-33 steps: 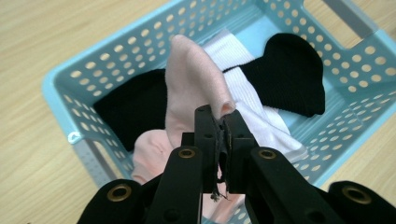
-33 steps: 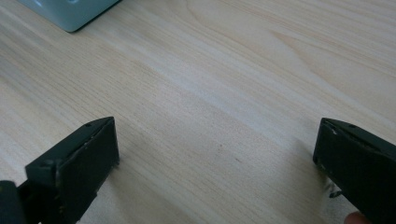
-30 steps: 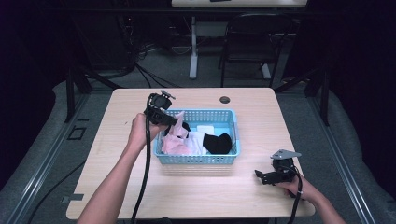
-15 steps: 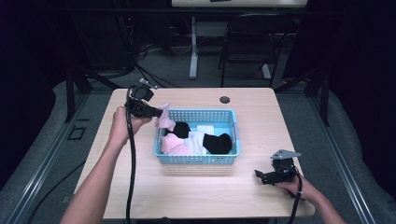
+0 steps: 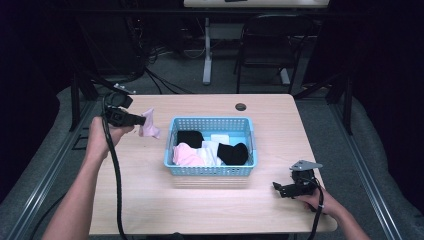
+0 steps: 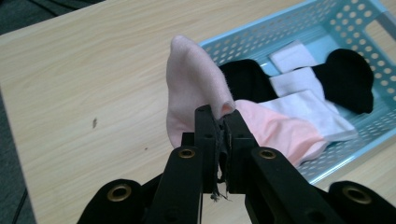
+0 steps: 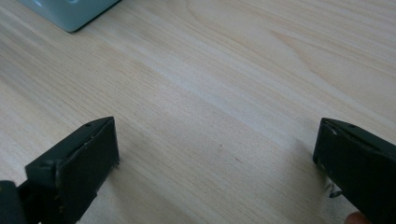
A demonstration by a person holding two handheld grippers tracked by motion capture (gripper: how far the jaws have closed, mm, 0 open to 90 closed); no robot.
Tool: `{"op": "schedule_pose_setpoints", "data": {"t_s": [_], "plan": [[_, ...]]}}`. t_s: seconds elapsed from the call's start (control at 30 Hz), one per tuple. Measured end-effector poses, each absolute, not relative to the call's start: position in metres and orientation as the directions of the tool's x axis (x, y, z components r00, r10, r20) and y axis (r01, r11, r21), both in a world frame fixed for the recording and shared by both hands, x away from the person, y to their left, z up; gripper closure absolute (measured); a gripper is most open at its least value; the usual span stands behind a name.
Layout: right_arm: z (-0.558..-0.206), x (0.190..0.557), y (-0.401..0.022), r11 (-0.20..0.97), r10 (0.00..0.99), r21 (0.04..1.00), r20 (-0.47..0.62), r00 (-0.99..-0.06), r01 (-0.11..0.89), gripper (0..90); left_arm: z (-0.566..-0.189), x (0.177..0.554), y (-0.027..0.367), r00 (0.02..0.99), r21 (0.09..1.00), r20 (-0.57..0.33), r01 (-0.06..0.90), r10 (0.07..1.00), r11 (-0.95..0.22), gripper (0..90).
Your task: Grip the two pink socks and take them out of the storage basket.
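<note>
On the wooden table (image 5: pixel 150 200), the left fingers (image 5: pixel 143 119) gripped a pink sock (image 5: pixel 149 125) clear of the basket (image 5: pixel 210 171), probably to be laid near the left edge, while the right fingers (image 5: pixel 278 188) rested open.

Dark room; grey floor (image 5: pixel 325 120); black chair (image 5: pixel 265 50) beyond wooden table (image 5: pixel 210 210); floor cables (image 5: pixel 165 80).

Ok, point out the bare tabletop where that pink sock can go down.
Bare wood lies left of the blue basket, under the pink sock in the left gripper, and along the near edge toward the right gripper. The basket itself is crowded.
</note>
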State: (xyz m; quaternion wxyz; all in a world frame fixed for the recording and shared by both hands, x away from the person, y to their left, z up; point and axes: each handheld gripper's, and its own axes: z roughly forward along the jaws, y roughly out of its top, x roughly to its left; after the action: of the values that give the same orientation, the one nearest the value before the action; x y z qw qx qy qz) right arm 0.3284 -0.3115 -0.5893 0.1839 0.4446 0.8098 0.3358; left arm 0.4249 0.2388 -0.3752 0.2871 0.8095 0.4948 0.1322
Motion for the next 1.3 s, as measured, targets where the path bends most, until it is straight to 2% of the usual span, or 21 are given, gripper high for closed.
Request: {"op": "schedule_pose_setpoints", "data": {"t_s": [0.53,1.13,1.3], "plan": [[-0.589,0.328,-0.311,0.377,0.845,0.709,0.001,-0.535,0.597,0.0,-0.409,0.416,0.301,0.346,0.535,-0.103,0.809,0.933,-0.241,86.6],[-0.589,0.328,-0.311,0.375,0.847,0.707,0.002,-0.531,0.600,0.0,-0.491,0.417,0.327,0.258,0.388,-0.141,0.902,0.956,-0.187,86.2],[-0.589,0.328,-0.311,0.375,0.847,0.706,0.002,-0.531,0.600,0.0,-0.507,0.416,0.328,0.245,0.371,-0.163,0.913,0.956,-0.170,82.8]]}}
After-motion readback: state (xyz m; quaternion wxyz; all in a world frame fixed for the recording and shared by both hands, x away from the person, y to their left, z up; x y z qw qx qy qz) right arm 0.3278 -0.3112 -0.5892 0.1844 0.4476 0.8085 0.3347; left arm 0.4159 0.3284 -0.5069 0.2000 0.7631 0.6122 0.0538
